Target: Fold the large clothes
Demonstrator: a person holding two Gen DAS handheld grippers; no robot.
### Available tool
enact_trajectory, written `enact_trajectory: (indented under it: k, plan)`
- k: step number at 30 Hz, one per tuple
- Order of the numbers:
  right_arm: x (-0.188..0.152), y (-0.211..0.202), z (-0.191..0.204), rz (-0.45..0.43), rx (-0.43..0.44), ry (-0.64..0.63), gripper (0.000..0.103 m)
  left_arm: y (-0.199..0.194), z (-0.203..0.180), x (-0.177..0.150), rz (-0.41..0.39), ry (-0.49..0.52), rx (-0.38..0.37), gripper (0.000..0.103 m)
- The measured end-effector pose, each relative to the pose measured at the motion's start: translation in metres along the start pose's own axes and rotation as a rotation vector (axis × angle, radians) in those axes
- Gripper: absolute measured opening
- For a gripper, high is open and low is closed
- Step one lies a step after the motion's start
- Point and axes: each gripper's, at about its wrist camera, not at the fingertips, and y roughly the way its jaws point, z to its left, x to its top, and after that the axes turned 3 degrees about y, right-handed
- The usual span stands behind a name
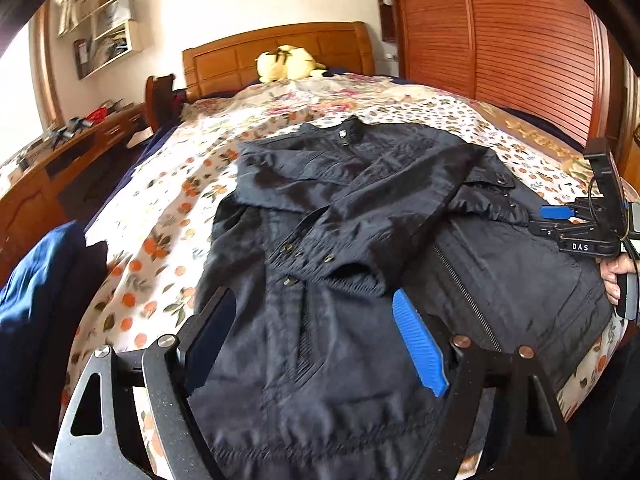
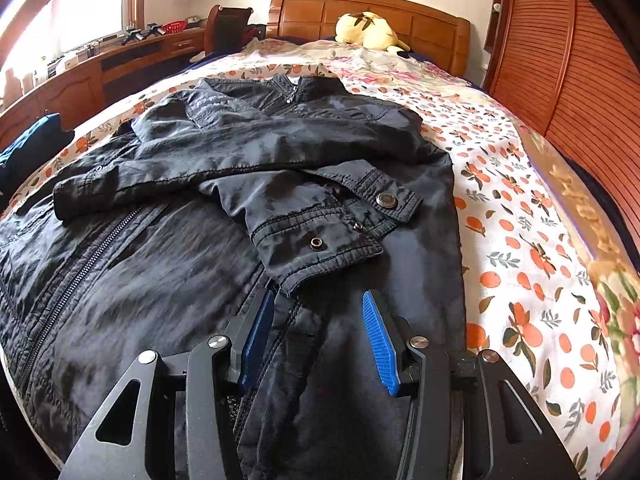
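A black jacket [image 1: 320, 208] lies face up on the floral bed sheet [image 1: 160, 240], its collar toward the headboard. Both sleeves are folded across the chest, one over the other. My left gripper [image 1: 312, 294] hovers open over the jacket's lower front, with nothing between its fingers. In the right wrist view the jacket [image 2: 180, 248] fills the lower left, and a buttoned cuff [image 2: 320, 240] lies just ahead of my right gripper [image 2: 320, 296]. That gripper stands half open above the fabric, its pads apart and pressing on nothing. It also shows at the jacket's right side as the right gripper [image 1: 560, 216].
A yellow plush toy [image 1: 288, 62] lies by the wooden headboard [image 1: 276, 48]. A slatted wooden wardrobe [image 1: 500, 40] runs along the right. A desk [image 1: 60, 168] stands on the left. Blue clothing [image 1: 40, 300] is piled at the bed's left edge. A hand [image 1: 612, 280] holds the right gripper.
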Motion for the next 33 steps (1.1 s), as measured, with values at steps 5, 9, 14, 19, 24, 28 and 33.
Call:
enact_trajectory:
  k: [5, 9, 14, 19, 24, 28, 33]
  plan:
    - [0.0, 0.004, 0.001, 0.008, -0.001, 0.002, 0.048, -0.008, 0.02, -0.028, 0.017, -0.05, 0.006, 0.081]
    - [-0.001, 0.007, 0.001, 0.011, -0.003, 0.007, 0.048, -0.012, 0.034, -0.048, 0.034, -0.096, 0.015, 0.081]
    - [-0.002, 0.009, 0.002, 0.01, -0.005, 0.013, 0.049, -0.014, 0.049, -0.066, 0.048, -0.137, 0.033, 0.081]
    - [-0.003, 0.009, 0.003, 0.009, -0.017, 0.015, 0.051, -0.015, 0.06, -0.075, 0.057, -0.152, 0.034, 0.081]
    - [-0.005, -0.003, 0.006, 0.002, -0.017, -0.023, 0.051, -0.014, 0.065, -0.08, 0.065, -0.154, 0.027, 0.081]
    - [-0.013, -0.026, 0.002, 0.011, -0.027, -0.055, 0.051, -0.015, 0.068, -0.087, 0.061, -0.155, 0.015, 0.081]
    - [-0.036, -0.062, -0.01, 0.017, -0.022, -0.041, 0.051, -0.013, 0.071, -0.092, 0.06, -0.169, -0.013, 0.071]
